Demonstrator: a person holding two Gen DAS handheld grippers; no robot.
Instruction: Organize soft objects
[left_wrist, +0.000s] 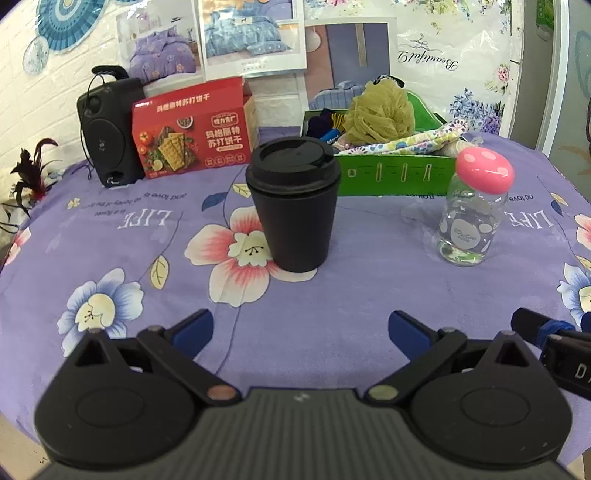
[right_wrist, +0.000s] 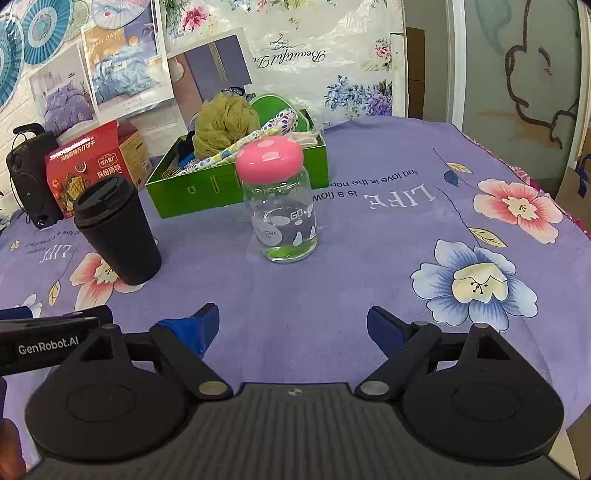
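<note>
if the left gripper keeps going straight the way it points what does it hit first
Probably the black lidded cup, which stands upright almost dead ahead between the open left gripper fingers' line; only bare tablecloth lies before it, though depth is uncertain.

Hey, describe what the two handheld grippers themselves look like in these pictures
Both match: matte black bodies with a ribbed centre panel, two round disc housings, black linkage arms on metal pivot pins, and blue finger pads. That holds for the left gripper and the right gripper. The left gripper's side, seen from the right wrist, carries white GenRobot.AI lettering. No cables or sleeves show.
</note>
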